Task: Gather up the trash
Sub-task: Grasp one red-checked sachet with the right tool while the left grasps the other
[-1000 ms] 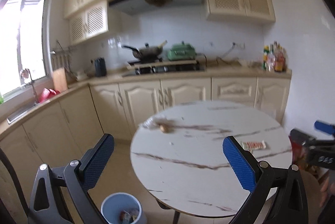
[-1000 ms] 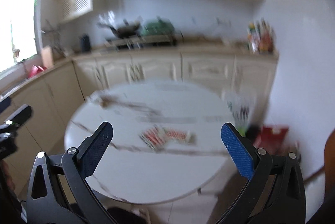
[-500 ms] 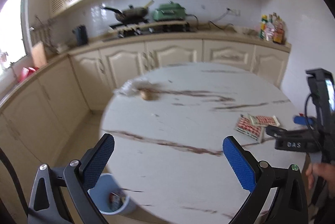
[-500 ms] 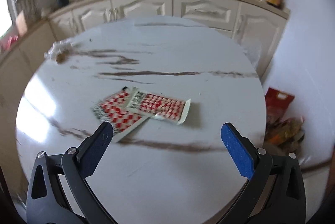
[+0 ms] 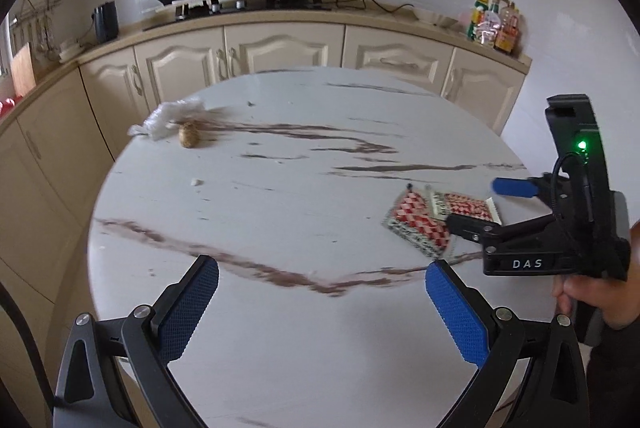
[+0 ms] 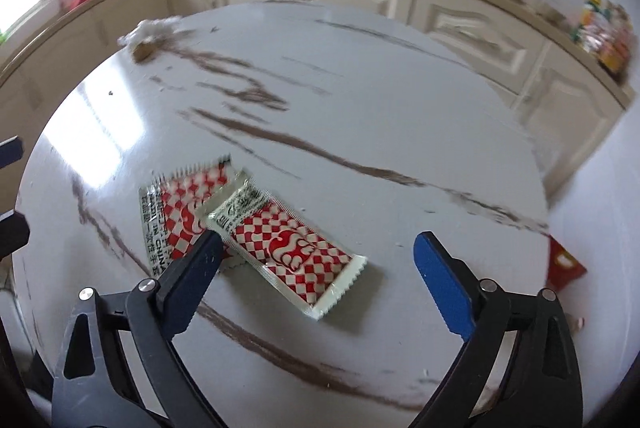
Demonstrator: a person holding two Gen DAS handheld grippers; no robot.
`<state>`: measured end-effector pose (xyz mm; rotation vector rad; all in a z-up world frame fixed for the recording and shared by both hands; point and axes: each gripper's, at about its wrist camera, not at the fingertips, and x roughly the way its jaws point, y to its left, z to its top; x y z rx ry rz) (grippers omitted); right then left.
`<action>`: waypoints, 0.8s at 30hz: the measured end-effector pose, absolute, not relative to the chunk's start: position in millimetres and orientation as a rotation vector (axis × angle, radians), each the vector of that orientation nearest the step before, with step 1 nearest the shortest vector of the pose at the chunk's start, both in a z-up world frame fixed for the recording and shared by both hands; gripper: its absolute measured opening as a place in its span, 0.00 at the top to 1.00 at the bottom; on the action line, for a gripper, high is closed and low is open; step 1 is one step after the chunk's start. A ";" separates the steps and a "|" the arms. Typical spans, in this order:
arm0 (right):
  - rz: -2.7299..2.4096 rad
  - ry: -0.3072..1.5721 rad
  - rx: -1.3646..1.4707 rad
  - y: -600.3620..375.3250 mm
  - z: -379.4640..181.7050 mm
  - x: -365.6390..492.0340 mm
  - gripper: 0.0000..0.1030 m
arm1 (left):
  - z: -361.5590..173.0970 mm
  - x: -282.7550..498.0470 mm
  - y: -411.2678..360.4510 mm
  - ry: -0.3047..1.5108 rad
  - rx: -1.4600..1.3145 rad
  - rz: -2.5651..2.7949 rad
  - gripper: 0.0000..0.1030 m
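Two red-and-white checkered wrappers (image 6: pixel 280 240) lie overlapped on the round white marble table (image 6: pixel 360 108); they also show in the left wrist view (image 5: pixel 424 224). My right gripper (image 6: pixel 316 268) is open just above them, its jaws either side of the upper wrapper; it shows in the left wrist view (image 5: pixel 476 204). My left gripper (image 5: pixel 320 304) is open and empty over the table's near side. A crumpled white plastic bag (image 5: pixel 172 116) and a brown lump (image 5: pixel 190 139) lie at the far left edge.
A small white crumb (image 5: pixel 195 182) lies on the table. Cream kitchen cabinets (image 5: pixel 280 44) run behind, with a stove, pan and green cooker on the counter. A red bag (image 6: pixel 564 264) sits on the floor right of the table.
Both grippers have moved forward and down over the table. The right gripper has come close over the checkered wrappers. The blue bin by the table is out of view now.
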<state>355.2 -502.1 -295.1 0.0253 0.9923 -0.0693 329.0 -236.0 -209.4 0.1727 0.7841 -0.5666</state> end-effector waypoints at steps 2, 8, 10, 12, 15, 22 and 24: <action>-0.030 0.977 0.038 -504.4 -295.1 357.0 0.20 | -211.4 336.3 -248.8 0.799 0.182 -0.573 0.01; -0.028 0.935 0.037 -513.6 -292.2 350.9 0.69 | -220.7 355.8 -286.8 0.826 0.224 -0.592 0.01; -0.027 0.925 0.044 -515.4 -291.9 347.8 0.73 | -224.8 361.4 -302.3 0.834 0.238 -0.599 0.01; -0.040 0.913 0.046 -516.2 -291.8 343.2 0.78 | -230.3 368.3 -318.8 0.857 0.246 -0.602 0.01; -0.061 0.887 0.081 -519.2 -292.0 335.1 0.85 | -240.3 377.5 -342.3 0.871 0.259 -0.604 0.01; -0.065 0.852 0.201 -531.1 -292.5 319.5 0.87 | -269.9 400.5 -387.4 0.895 0.336 -0.612 0.01; -0.064 0.849 0.216 -531.0 -292.5 318.9 0.87 | -272.6 405.1 -395.3 0.893 0.343 -0.619 0.01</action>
